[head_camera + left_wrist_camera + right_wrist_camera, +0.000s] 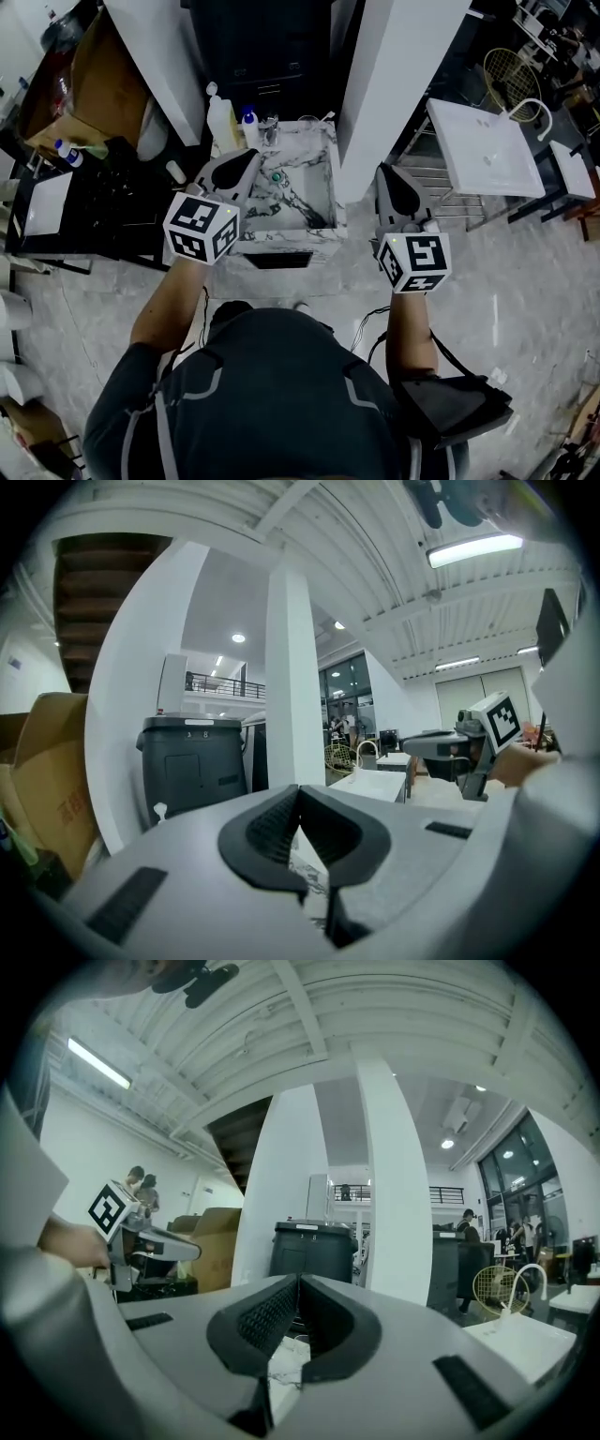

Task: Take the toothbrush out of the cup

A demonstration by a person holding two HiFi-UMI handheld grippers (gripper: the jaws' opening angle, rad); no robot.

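Observation:
A marble washstand point(323, 220) stands in front of me between two white pillars, with a tap point(270, 131) and two white bottles point(223, 120) on its back rim. No toothbrush or cup can be made out at this size. My left gripper point(251, 157) points over the washstand's left edge; its jaws meet with nothing between them point(298, 789). My right gripper point(382, 171) hangs to the right of the washstand, beside the pillar point(398, 84), also shut and empty point(298, 1279). Each gripper shows in the other's view: the right gripper point(441, 745) and the left gripper point(173, 1246).
A dark bin point(272, 37) stands behind the washstand. A white basin with a curved tap point(487, 145) sits on a rack at the right. At the left are a black shelf unit point(84, 211) and a cardboard box point(80, 75).

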